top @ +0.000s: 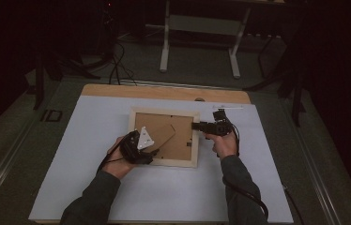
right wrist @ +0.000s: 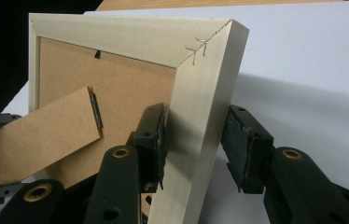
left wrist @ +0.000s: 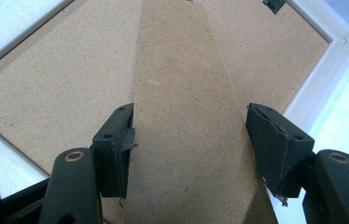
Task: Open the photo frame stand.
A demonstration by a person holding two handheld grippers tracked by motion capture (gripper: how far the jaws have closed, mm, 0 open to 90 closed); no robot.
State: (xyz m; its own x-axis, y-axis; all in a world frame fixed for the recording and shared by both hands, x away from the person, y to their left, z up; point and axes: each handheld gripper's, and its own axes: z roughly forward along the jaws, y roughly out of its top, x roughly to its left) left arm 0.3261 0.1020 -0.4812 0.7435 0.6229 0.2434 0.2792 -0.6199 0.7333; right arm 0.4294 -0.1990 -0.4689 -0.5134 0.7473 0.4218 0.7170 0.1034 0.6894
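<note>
A picture frame [top: 164,137] is seen lying face down on the white sheet of the desk [top: 94,187], its fibreboard backing [right wrist: 130,88] turned up. The hinged easel stand [left wrist: 186,116] is swung up off the backing.

Left claw [left wrist: 189,140]: jaws are set astride the easel stand near its free end; one pad touches an edge, a gap remains at the other, so it is judged released rather than clenched. Right claw [right wrist: 196,144]: jaws straddle the frame's right-hand moulding [right wrist: 200,107]; the inner pad lies against the wood, and whether the outer pad presses cannot be told.

Handling, as judged: the frame is taken to be light and stiff, its painted moulding smooth and somewhat slippery. Glazing in front is hidden; if present, it is fragile, so no twisting is advised. The stapled mitre corner [right wrist: 199,48] is a weak point. The stand is thin board on a small hinge [right wrist: 96,112]; it should be taken near the free end and swung gently. The moulding's mid-rail is the soundest hold.
</note>
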